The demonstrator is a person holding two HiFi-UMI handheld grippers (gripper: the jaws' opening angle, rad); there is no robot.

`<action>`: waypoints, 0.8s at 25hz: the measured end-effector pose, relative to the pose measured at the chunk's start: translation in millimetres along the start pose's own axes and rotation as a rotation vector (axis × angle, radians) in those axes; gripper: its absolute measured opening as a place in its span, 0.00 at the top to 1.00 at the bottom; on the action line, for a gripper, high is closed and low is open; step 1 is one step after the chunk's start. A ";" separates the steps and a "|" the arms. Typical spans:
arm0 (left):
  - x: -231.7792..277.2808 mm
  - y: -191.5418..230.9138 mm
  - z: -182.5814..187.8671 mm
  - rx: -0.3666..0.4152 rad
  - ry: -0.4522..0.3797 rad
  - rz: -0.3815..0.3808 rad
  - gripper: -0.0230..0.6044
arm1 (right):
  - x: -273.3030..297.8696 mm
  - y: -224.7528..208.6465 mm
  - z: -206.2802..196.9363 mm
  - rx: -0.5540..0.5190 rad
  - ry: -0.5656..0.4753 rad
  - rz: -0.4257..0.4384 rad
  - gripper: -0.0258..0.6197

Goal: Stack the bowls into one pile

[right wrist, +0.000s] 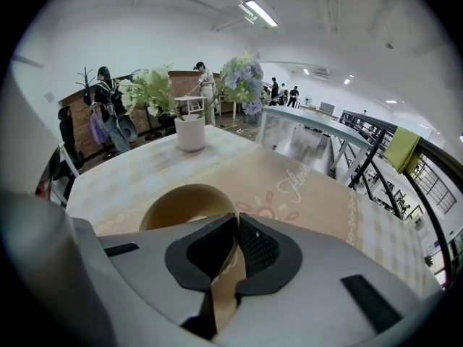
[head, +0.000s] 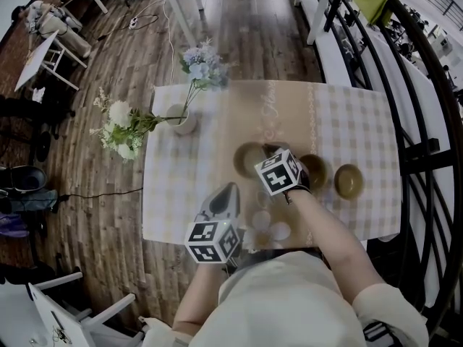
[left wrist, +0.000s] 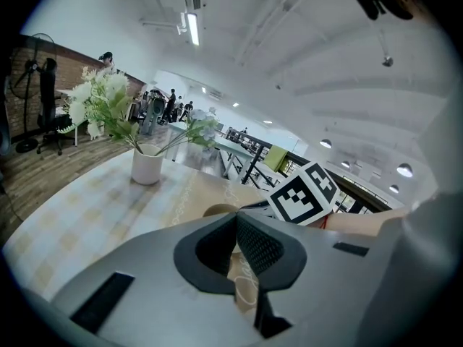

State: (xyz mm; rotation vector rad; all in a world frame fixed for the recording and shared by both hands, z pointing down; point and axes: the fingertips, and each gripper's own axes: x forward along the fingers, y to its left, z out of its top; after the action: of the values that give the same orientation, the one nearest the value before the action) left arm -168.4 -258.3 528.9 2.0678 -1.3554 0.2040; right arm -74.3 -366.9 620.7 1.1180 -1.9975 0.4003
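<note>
The left bowl (right wrist: 184, 207) sits mid-table (head: 181, 190), its rim pinched in my right gripper (right wrist: 236, 221); from above, my marker cube hides its near edge. A second bowl (head: 316, 170) and third bowl (head: 349, 181) stand rightward. My left gripper (left wrist: 235, 219) is closed, empty.

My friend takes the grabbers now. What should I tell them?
Left gripper: shut, empty.
Right gripper: jaws together at the rim of the left bowl; whether they pinch it is unclear.
Bowls: the left bowl, middle bowl and right bowl stand apart in a row.
Done: nothing stacked.
Left: pile all three.
</note>
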 end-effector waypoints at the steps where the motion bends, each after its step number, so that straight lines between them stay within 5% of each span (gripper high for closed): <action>1: -1.6 -0.8 -0.9 0.001 0.000 -0.001 0.96 | -2.6 1.6 2.0 -0.004 -0.010 0.001 0.94; 20: -59.3 -26.6 -22.6 0.028 -0.025 -0.029 0.96 | -74.7 25.0 8.2 -0.026 -0.136 -0.071 0.95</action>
State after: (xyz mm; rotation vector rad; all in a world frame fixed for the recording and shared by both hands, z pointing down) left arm -167.5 -192.8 507.8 2.1182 -1.3440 0.1865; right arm -76.9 -315.2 560.8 1.2236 -2.0673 0.2669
